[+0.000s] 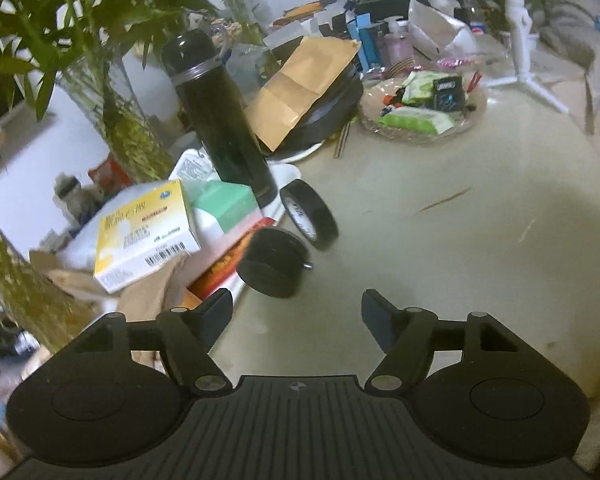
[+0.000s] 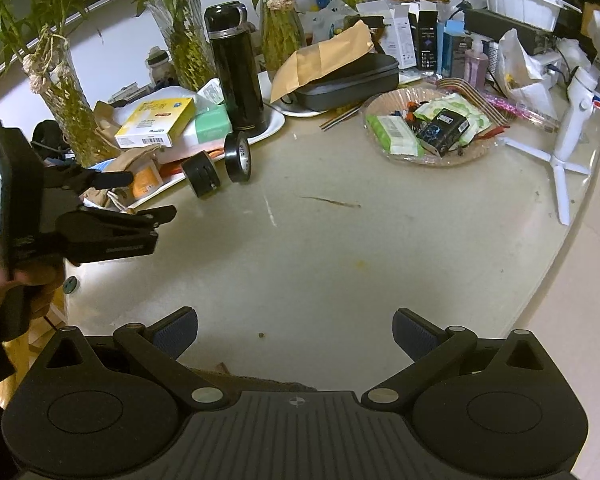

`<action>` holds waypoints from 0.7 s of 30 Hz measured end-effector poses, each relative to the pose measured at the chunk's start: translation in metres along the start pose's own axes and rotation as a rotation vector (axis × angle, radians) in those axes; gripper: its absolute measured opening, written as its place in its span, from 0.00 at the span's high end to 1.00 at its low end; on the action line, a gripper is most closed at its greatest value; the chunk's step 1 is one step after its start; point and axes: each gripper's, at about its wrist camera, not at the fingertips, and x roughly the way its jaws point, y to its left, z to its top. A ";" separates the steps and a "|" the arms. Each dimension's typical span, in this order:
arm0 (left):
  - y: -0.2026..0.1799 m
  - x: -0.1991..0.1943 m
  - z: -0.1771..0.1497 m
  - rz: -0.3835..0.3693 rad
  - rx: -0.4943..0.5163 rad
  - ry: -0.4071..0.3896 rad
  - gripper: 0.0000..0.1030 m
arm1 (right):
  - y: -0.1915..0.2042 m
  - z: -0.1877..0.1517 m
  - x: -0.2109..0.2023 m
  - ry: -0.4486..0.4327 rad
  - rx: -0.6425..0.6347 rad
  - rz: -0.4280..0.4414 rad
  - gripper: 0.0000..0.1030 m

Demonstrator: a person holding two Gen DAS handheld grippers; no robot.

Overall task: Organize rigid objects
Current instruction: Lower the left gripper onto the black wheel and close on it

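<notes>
Cluttered beige desk (image 2: 340, 248), left edge: tape roll (image 1: 309, 214) standing on its rim, black disc (image 1: 274, 263) beside it, just ahead-left of left gripper (image 1: 297, 320), jaws released. Right gripper (image 2: 295, 334), jaws released, farther.

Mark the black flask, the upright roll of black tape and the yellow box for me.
black flask (image 2: 236, 72), right wrist view, middle of its body.
roll of black tape (image 2: 238, 157), right wrist view, on its side face.
yellow box (image 1: 146, 236), left wrist view, on its printed top face.
</notes>
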 end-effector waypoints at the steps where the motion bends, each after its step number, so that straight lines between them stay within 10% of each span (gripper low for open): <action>1: 0.000 0.005 -0.001 0.004 0.012 -0.007 0.28 | -0.001 0.000 0.000 0.000 0.006 0.003 0.00; 21: -0.015 0.083 -0.014 0.147 0.291 0.007 0.27 | 0.004 0.001 0.001 0.031 0.036 0.078 0.00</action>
